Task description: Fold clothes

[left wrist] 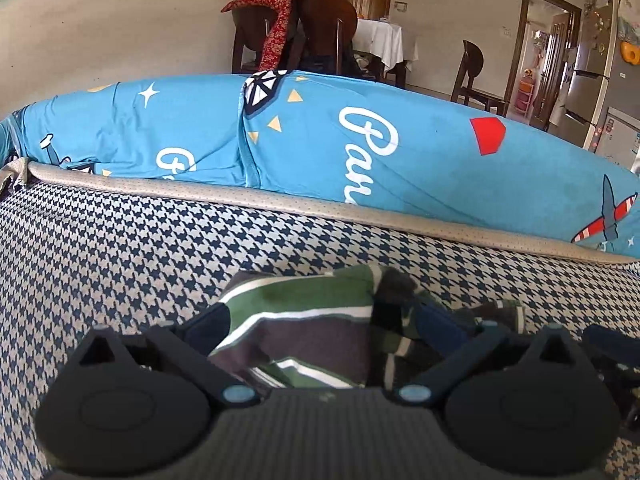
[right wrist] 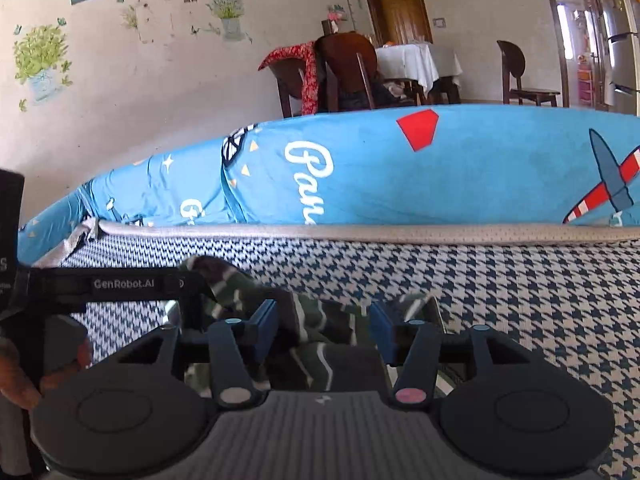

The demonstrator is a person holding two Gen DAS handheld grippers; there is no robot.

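Left tool: my jaws stood wide around the striped garment, ready to gather it.
Right tool: likewise wide, straddling cloth on the houndstooth bed.

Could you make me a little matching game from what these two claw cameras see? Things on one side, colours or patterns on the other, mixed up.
Things:
1. Small garment between the claws
2. Bedding roll behind it
3. Cover it lies on
4. Cloth draped on a chair

Looks:
A. Blue and white houndstooth
B. Red patterned
C. Green, dark and white stripes
D. Bright blue with white script

Pairs: 1-C, 2-D, 3-A, 4-B
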